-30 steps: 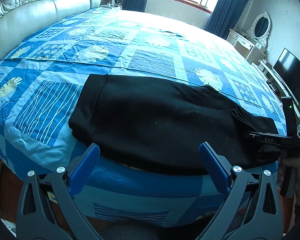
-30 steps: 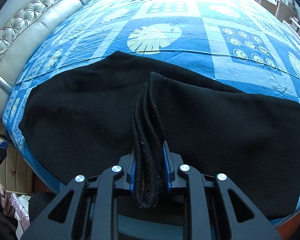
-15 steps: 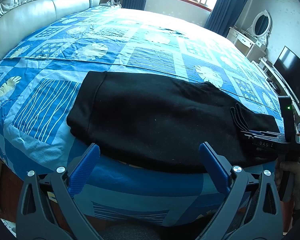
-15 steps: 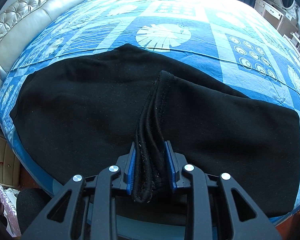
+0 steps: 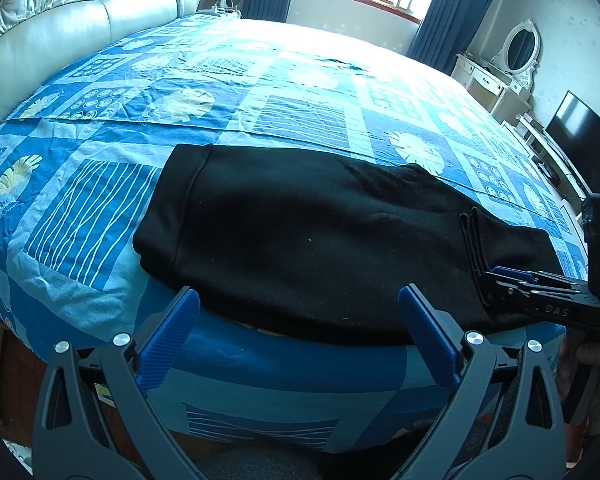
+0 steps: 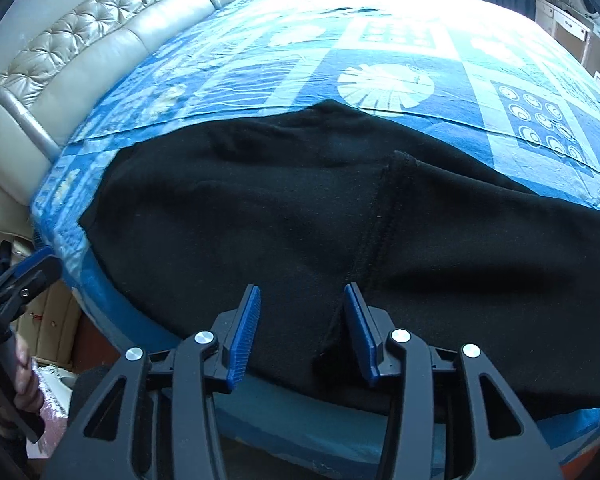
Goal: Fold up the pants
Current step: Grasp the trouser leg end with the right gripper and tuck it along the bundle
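Black pants [image 5: 320, 232] lie folded in a long band across the near edge of the blue patterned bed [image 5: 300, 120]. My left gripper [image 5: 300, 300] hovers open just before their near edge, with nothing between its fingers. In the right wrist view the pants [image 6: 260, 208] fill the middle, and a folded seam ridge [image 6: 384, 208] runs down to the right gripper [image 6: 302, 332]. Its jaws are opening; the cloth edge lies slack beside the right pad, not pinched. The right gripper [image 5: 496, 276] also shows at the pants' right end, and the left gripper [image 6: 40, 264] at the far left.
A tufted cream headboard [image 5: 80, 20] bounds the bed on the left. A white dresser with an oval mirror [image 5: 520, 48] and a dark TV screen [image 5: 580, 140] stand off to the right. A hand [image 6: 24, 364] holds the left gripper's handle beside the bed.
The right gripper's jaws have spread and let go of the bunched seam, which now lies flatter on the pants. That gripper has pulled back and tilted. The left gripper has stayed put.
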